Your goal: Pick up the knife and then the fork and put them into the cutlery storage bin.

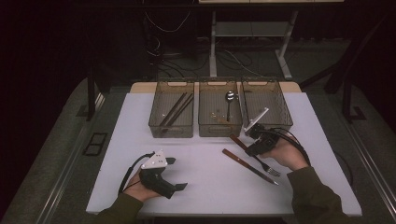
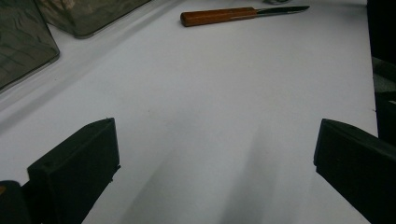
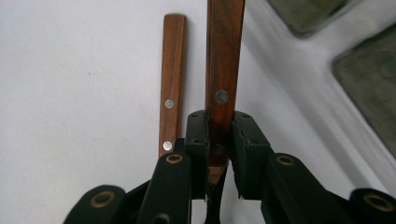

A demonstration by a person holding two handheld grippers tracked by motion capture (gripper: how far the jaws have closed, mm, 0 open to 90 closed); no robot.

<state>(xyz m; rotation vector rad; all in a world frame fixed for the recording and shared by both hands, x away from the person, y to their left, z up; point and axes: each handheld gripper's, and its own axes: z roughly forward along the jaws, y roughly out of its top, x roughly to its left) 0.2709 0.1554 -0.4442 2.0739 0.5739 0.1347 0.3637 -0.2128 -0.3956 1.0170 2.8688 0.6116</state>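
My right gripper [image 1: 250,147] is shut on the wooden handle of a fork [image 3: 224,70]. The handle [image 1: 236,141] sticks out toward the bins and the tines [image 1: 273,171] point back toward the person's right hand. A wooden-handled knife [image 1: 247,164] lies on the white table just left of the fork, and its handle [image 3: 172,84] runs alongside the held one. The knife [image 2: 219,16] also lies far ahead of my left gripper [image 2: 215,158]. That left gripper [image 1: 177,173] rests at the front left of the table, open, with nothing between its fingers.
Three translucent bins stand in a row at the back of the table. The left bin [image 1: 159,119] holds chopsticks [image 1: 176,109], the middle bin [image 1: 208,116] a spoon [image 1: 229,99], and the right bin [image 1: 275,109] stands just beyond my right gripper. Table legs and cables lie behind.
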